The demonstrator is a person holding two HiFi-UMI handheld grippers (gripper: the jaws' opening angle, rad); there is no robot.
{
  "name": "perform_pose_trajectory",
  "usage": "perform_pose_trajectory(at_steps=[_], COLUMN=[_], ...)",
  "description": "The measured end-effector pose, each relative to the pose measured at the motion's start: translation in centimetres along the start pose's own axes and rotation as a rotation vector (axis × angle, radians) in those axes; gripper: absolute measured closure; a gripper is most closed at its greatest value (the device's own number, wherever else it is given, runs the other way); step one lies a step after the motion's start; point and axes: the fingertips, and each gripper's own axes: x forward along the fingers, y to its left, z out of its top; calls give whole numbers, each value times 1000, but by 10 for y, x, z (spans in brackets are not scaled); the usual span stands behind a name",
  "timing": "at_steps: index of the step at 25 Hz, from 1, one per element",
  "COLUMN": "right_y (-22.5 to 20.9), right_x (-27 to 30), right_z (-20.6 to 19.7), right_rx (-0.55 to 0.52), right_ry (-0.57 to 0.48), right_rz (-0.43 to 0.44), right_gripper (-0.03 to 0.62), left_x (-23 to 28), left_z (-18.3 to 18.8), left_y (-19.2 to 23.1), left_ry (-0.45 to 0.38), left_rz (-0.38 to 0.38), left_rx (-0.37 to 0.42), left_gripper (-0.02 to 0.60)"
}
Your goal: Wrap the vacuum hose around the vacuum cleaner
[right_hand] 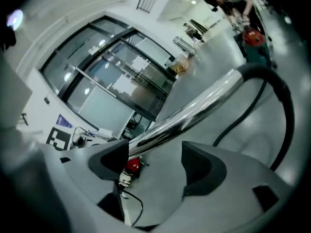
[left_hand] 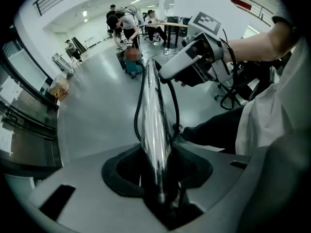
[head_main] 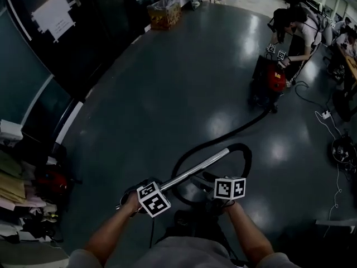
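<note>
Quick count from us: two grippers, one metal tube, one black hose, and one red vacuum in plain sight.

Left gripper (left_hand: 158, 178) is clamped on the tube (left_hand: 153, 115). The pads are tight on both sides, near the tube's low end. Right gripper (right_hand: 155, 161) has its jaws wide apart and squeezes nothing. The tube passes by one jaw tip there; we can't tell if it touches.

In the head view we stand at 6 o'clock, both grippers just ahead of us, left one lower. The tube climbs from the left gripper toward 1 o'clock. It's shiny chrome, straight, with a bend at the far end.

The hose (right_hand: 287, 106) starts at that bend. It's thick, matte black, and it curls back down in a loop round toward 5 o'clock, just beside the right gripper. So the hose lies on the floor (head_main: 184, 82) right in front of us, approx. 12 to 5 o'clock of the grippers.

A thinner black line snakes away toward 1 o'clock, to the vacuum (head_main: 273, 80). We can't tell whether it joins.

One person (head_main: 301, 32) bends over that vacuum, well apart from us. There's one bin (head_main: 164, 13) at 11 o'clock, far off.
</note>
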Motion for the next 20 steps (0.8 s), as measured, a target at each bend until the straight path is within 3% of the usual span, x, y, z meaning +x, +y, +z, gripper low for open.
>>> perform_pose_trajectory(at_steps=[5,10,14,17,19,20], right_y=[2,-14,-14,-15,-13,-12], right_x=[32,55,69,68,70,72], right_z=[3,17,26,32,30,27], right_rx=[260,480,530,572,579,576], right_ry=[-43,-95,-148,-239,-234,-223], right_rz=[120,169,213,252,268,266], right_gripper=[275,275,278,327,333,375], left_x=[15,26,28,27,26,25], left_z=[16,32,33,31,27,25], left_y=[2,-6,-12,-15,-17,-18], left_ry=[14,18,18,14,10,7], left_rz=[-20,-31,-35,-28,-27,-27], left_rx=[-26,-56,-82,-101,-119,-127], left_gripper=[419,419,417,419,419,419])
